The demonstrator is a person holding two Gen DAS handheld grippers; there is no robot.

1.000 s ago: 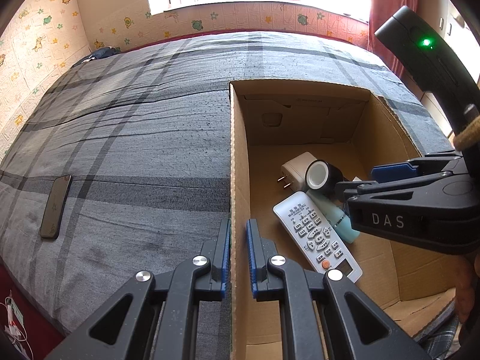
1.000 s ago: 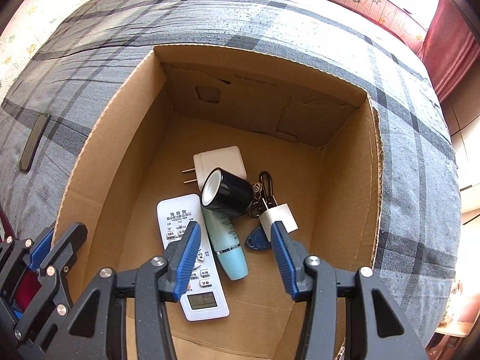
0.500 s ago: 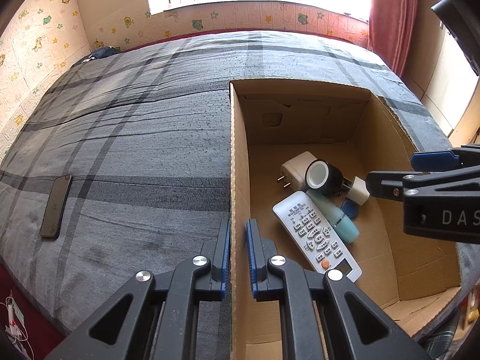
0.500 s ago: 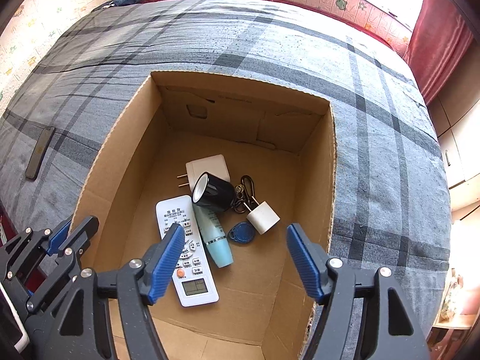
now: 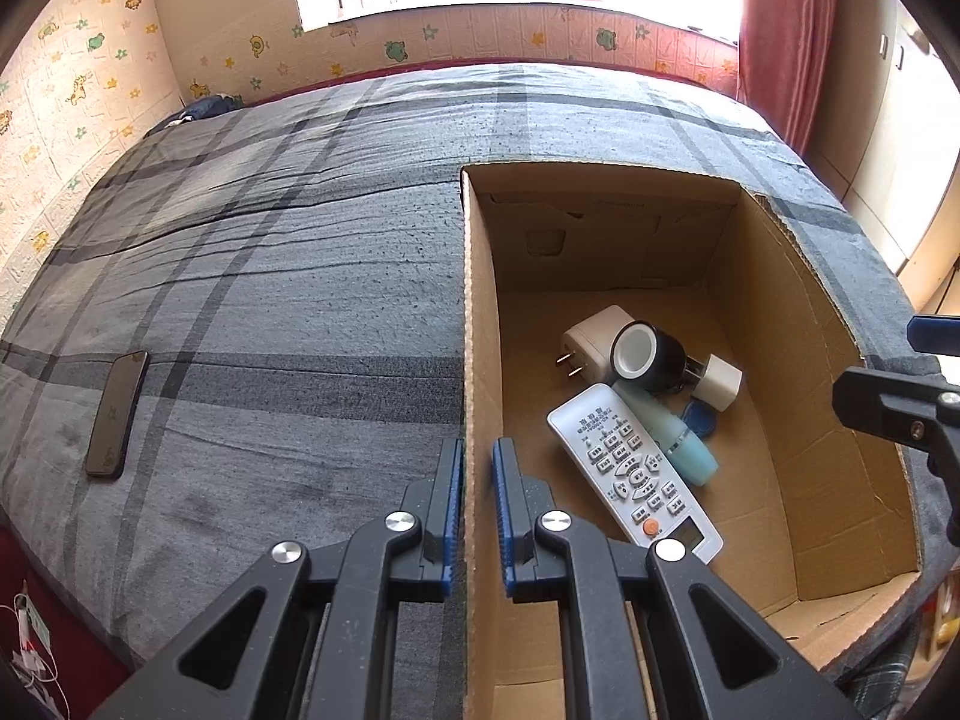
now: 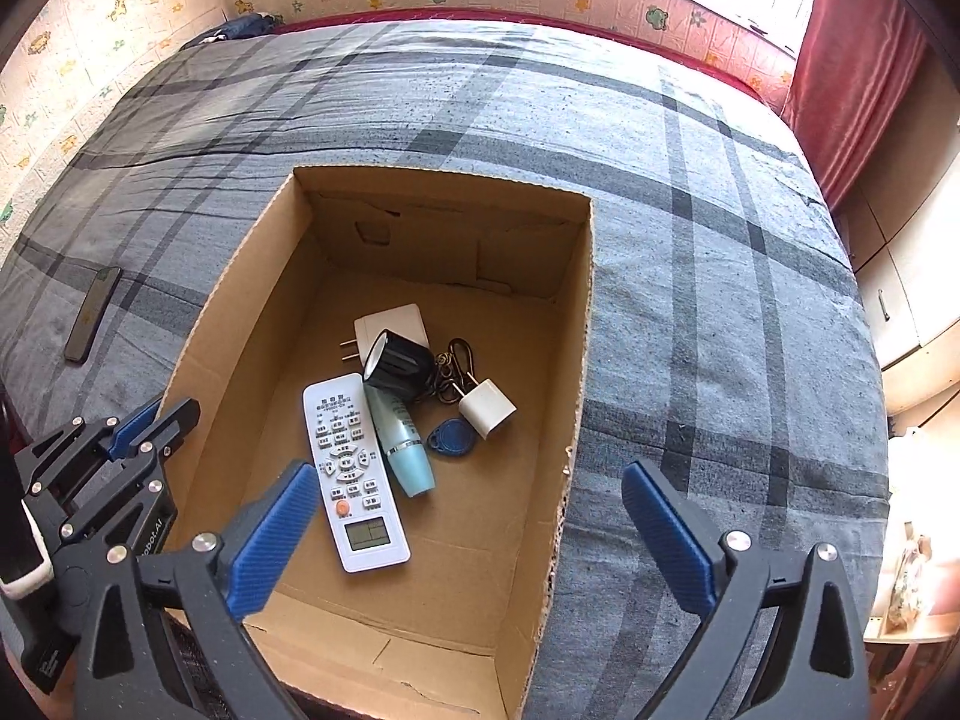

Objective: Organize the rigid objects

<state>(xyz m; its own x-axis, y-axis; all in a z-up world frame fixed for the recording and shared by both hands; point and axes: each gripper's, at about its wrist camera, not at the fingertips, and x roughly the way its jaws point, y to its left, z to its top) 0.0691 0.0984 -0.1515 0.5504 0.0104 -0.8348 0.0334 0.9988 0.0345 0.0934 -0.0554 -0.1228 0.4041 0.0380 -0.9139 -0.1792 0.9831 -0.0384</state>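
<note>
My left gripper (image 5: 477, 510) is clamped on the box (image 5: 471, 324) wall, my right (image 6: 468, 534), just spread wide, holds nothing above it, and the phone (image 5: 115, 414) left on the bed looks stiff, slick and thin, best pinched across its long edges.

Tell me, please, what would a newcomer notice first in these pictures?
An open cardboard box on a grey plaid bed, holding a white remote, a blue tube and chargers. The left hand-held gripper clamps its wall; a dark phone lies alone on the bedcover.
</note>
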